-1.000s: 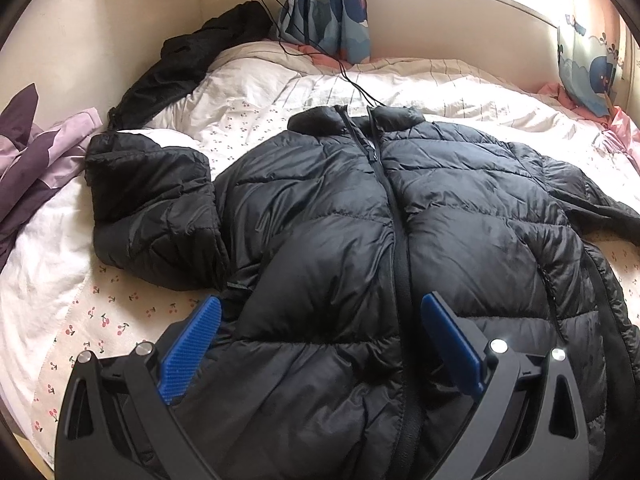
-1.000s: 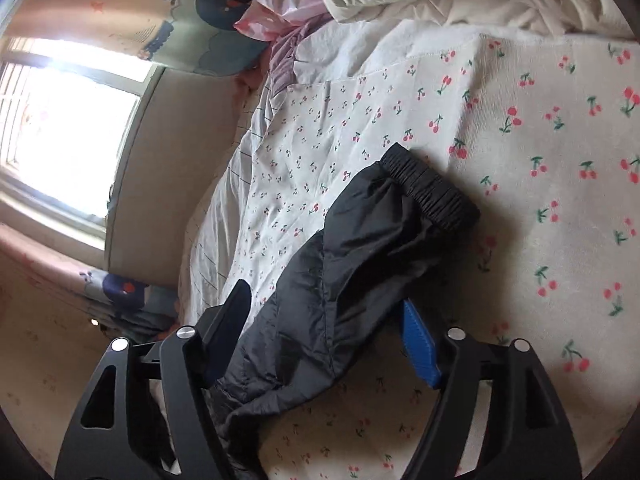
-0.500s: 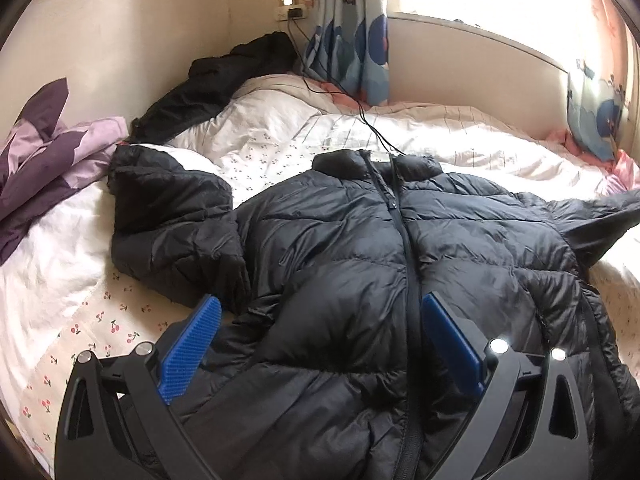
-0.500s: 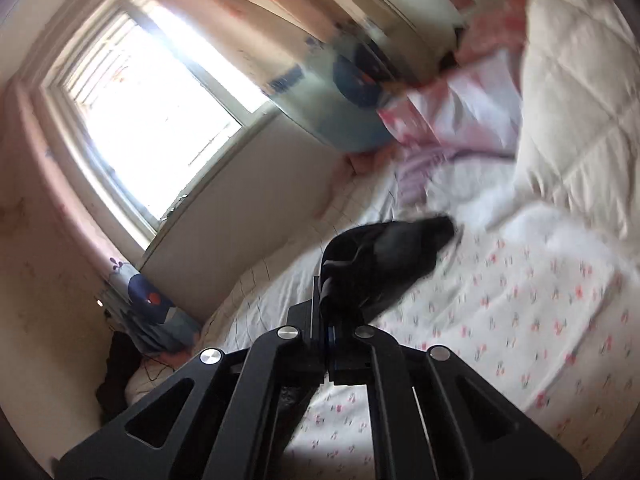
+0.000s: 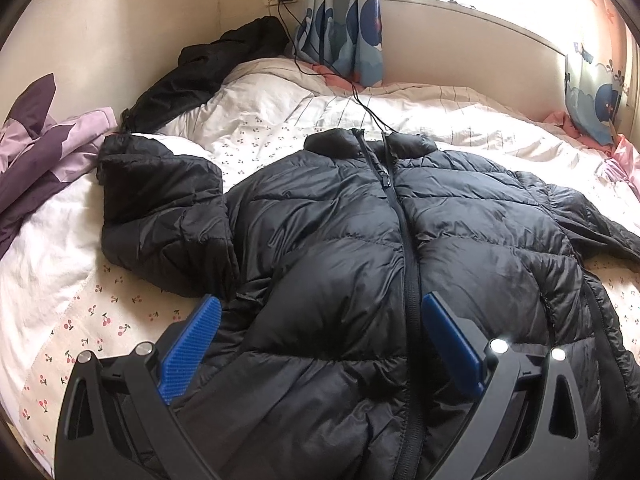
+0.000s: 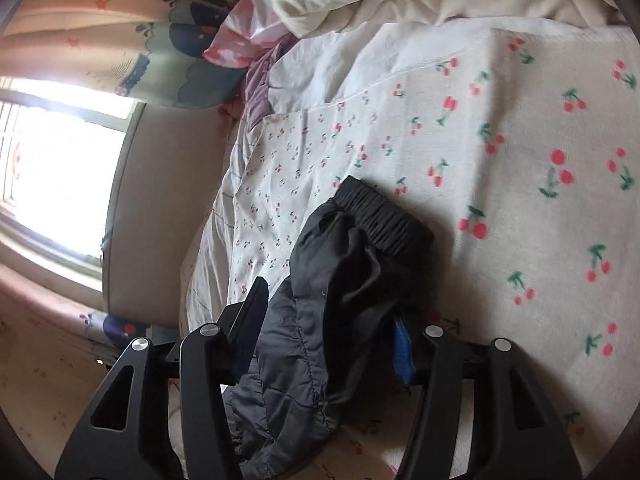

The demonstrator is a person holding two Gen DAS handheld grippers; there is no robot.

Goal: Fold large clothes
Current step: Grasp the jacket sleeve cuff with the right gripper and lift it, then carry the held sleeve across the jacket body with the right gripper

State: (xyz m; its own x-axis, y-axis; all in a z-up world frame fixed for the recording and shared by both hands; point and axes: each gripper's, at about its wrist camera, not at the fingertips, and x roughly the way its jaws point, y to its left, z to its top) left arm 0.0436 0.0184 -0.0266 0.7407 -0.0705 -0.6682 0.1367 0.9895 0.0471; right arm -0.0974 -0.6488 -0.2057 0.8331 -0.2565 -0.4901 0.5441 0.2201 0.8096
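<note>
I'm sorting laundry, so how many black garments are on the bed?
2: the puffer jacket spread across the middle, and a crumpled dark garment in the far corner by the wall. Others may be hidden.

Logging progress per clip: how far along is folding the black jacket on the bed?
Done: jacket lies zipped and flat on the bed. In hand: right claw, jaws just opening, straddles the cuffed sleeve. Remaining: every fold; left claw hovers open over its lower front.
</note>
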